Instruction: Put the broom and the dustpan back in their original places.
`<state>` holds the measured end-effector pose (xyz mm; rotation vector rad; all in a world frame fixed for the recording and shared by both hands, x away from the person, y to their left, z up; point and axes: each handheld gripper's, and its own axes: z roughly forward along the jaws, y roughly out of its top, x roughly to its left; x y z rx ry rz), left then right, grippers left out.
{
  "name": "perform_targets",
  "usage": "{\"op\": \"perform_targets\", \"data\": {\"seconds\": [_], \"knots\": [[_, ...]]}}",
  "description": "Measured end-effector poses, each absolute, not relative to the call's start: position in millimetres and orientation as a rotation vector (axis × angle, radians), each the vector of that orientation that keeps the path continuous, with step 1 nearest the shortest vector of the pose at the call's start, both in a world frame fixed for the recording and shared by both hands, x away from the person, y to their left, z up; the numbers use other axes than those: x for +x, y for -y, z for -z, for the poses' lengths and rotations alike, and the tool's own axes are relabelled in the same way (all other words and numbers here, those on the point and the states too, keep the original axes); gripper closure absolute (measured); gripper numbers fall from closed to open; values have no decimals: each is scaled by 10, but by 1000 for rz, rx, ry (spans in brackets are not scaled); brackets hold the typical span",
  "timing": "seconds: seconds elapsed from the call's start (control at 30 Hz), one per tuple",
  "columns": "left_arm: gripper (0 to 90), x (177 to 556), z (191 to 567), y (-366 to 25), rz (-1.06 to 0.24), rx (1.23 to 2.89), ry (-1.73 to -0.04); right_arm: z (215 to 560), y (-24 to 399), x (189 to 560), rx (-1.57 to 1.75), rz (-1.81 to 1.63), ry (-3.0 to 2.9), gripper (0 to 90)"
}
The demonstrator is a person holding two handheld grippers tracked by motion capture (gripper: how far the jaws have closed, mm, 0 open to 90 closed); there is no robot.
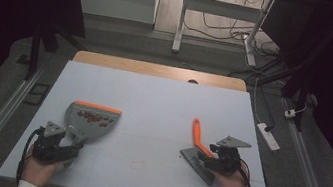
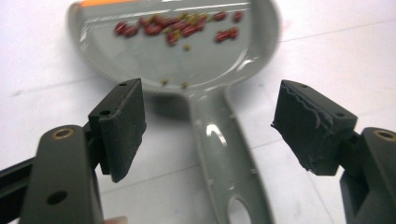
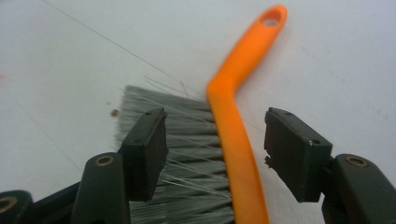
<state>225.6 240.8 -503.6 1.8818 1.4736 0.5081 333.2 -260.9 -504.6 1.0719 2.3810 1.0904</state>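
On the pale table top (image 1: pixel 153 101), toward its near edge, my two claws sit well apart; the left claw (image 1: pixel 67 144) is behind the grey dustpan (image 1: pixel 92 119), and the right claw (image 1: pixel 209 157) is over the hand brush (image 1: pixel 198 151); both stand spread, pinching nothing. The dustpan lies flat at the left with its orange lip (image 1: pixel 99 107) on the far side and a scatter of red beans (image 1: pixel 95 117) in its tray; the brush lies at the right, orange handle (image 1: pixel 196 131) pointing away from me, grey bristles (image 1: pixel 196 163) toward me.

I judge the sweeping is done, since the beans are in the pan, and that the step in hand is either letting go of the tools or taking hold of them; I cannot tell which. If the pan is to be lifted, my left jaws must close squarely on its handle (image 2: pixel 224 154) and keep it level, or the beans will roll out.

The left gripper view shows the handle running straight between my open pads (image 2: pixel 123 128), with a hanging hole (image 2: pixel 239 212) near its end, and a few small tan bits (image 2: pixel 186 47) among the beans. The right gripper view shows the brush spine (image 3: pixel 233 154) between my jaws, loose bristle strands splayed sideways, and one stray crumb (image 3: pixel 113 112) on the table beside them; the high view alone shows how far apart the two tools lie.
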Motion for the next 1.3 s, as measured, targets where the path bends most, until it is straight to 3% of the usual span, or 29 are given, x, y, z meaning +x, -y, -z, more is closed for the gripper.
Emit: {"op": "perform_targets", "data": {"seconds": [0.6,1.3], "knots": [[270,2490,5008,-2275,-413,2028,-1208,4962,2501,3183,909,-1221,-2427,418],[265,2495,5005,-2276,-384,2029,-1188,4924,2502,3093,839,-1258,-2427,420]]}}
